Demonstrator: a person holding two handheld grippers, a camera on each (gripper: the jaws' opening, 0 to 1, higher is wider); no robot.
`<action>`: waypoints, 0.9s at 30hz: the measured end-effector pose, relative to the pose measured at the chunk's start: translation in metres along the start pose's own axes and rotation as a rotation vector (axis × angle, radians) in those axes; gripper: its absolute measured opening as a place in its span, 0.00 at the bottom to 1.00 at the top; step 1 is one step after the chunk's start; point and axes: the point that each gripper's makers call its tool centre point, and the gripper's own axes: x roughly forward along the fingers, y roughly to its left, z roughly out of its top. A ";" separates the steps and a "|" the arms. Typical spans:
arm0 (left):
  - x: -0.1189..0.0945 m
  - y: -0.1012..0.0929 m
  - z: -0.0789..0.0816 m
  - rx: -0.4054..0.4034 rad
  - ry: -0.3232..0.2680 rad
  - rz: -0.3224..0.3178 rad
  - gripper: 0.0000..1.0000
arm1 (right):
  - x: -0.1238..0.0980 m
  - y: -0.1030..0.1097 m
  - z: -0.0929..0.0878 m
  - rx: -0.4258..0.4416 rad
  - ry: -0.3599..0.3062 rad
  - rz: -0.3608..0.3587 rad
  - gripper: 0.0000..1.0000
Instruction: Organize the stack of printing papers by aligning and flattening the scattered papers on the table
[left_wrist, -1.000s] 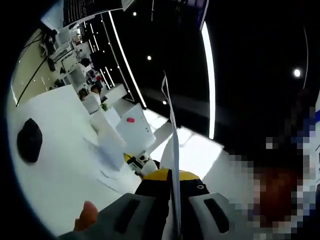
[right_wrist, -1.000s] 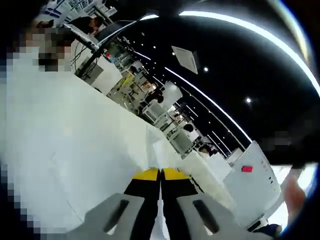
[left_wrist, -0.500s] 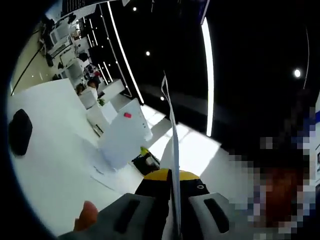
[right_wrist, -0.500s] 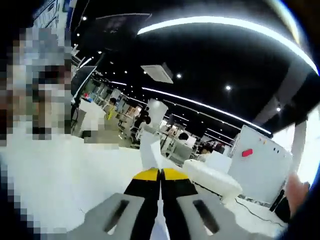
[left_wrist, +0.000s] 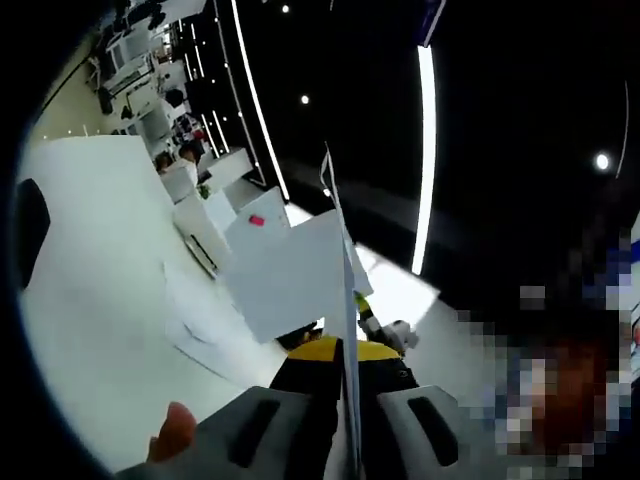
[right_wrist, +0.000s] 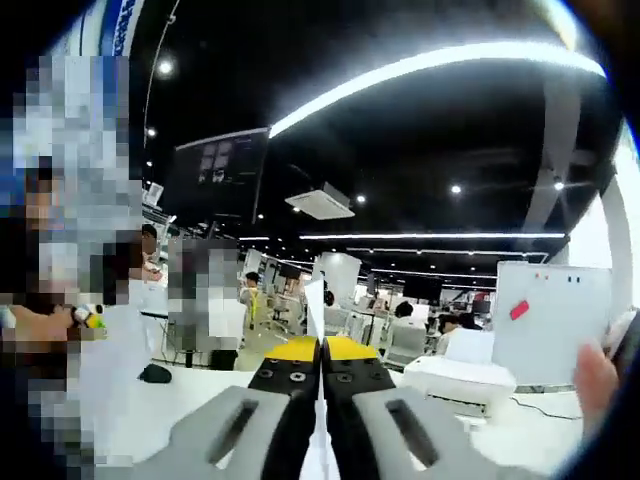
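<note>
— Left gripper view: where's the paper?
— Mid-frame, edge-on — the left gripper (left_wrist: 345, 352) is clamped on the paper sheet (left_wrist: 347, 300).
— And the right?
— Right gripper (right_wrist: 322, 347) pinches a sheet edge (right_wrist: 315, 310) too, lower centre.

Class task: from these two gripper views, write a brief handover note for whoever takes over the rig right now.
Left claw: shut on a paper, held edge-on and raised off the table.
Right claw: shut on a paper that stands up thin between its jaws, lifted and facing out across the room.
Other papers lie loose on the table in the left gripper view, not squared.
Done: sheets picked up in both claws.
Left: bring the held sheets down, gather the loose ones, align the edges and flatten the stack. Whether both claws hold the same sheets cannot be told.
</note>
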 end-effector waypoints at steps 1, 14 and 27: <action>0.002 0.001 0.000 0.000 0.001 0.001 0.06 | -0.006 0.004 0.007 0.008 -0.001 0.012 0.00; 0.014 0.036 -0.003 -0.076 -0.036 0.033 0.05 | -0.079 0.061 0.105 0.142 -0.039 0.280 0.00; 0.038 0.064 -0.019 -0.130 -0.046 0.082 0.05 | -0.118 0.149 0.148 0.245 -0.022 0.490 0.00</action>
